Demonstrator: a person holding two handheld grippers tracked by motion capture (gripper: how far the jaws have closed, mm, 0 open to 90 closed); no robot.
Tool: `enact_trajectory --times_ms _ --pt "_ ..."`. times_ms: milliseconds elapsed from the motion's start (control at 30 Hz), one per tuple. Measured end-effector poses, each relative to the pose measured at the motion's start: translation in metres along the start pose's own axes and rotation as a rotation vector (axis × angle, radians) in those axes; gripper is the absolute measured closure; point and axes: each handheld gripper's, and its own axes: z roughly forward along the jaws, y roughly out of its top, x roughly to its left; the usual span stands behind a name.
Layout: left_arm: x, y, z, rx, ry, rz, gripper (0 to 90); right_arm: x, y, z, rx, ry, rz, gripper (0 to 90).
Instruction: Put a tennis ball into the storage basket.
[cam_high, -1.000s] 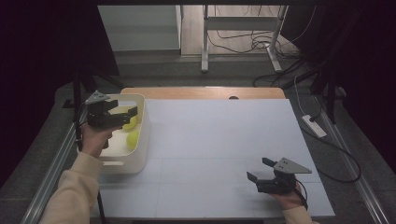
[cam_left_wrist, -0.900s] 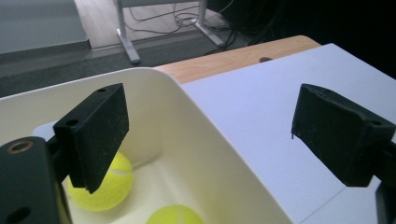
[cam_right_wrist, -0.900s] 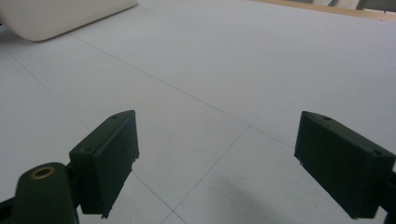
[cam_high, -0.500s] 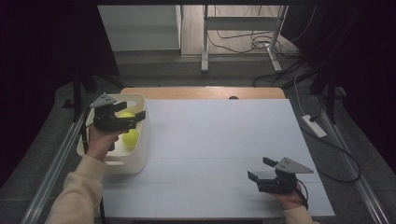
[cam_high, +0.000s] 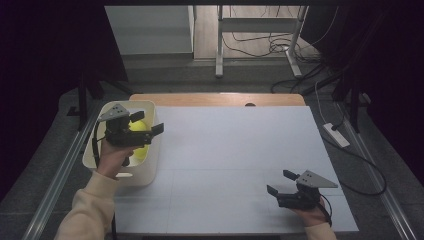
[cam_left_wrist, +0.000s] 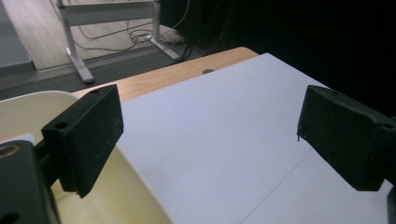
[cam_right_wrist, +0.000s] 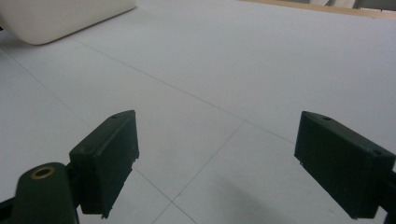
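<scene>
A white tub stands at the table's left edge with yellow-green balls inside. My left gripper hovers over the tub's right side and points toward the white table sheet. Its jaws have just been opening, and nothing is between them. In the left gripper view the left gripper stands wide over the tub's rim. My right gripper rests low near the front right of the sheet. It is open and empty, and the right gripper looks across bare sheet toward the tub.
A strip of wooden tabletop shows behind the white sheet. Metal rails run along both sides of the table. Desk legs and cables lie on the floor beyond, and a power strip sits off the right edge.
My left gripper has moved right, from over the tub's middle to its right side, and its jaws have spread wider. The right gripper has stayed where it was.
</scene>
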Motion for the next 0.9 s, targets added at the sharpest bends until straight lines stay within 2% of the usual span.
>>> enact_trajectory --times_ms 100,433,533,900 --pt "-0.011 -0.002 -0.001 -0.011 -0.024 0.015 8.2 0.0 0.0 0.002 0.002 0.002 0.0 13.6" --pt "-0.029 -0.007 0.0 -0.02 -0.073 0.036 8.6 0.001 0.001 0.005 0.009 0.004 -0.01 13.6" --pt "-0.034 -0.01 0.001 -0.021 -0.109 0.026 8.6 0.001 0.001 0.004 0.011 0.001 -0.013 13.6" --pt "-0.056 -0.025 0.006 -0.013 -0.196 0.045 8.9 0.001 0.001 0.005 0.014 0.0 -0.016 13.6"
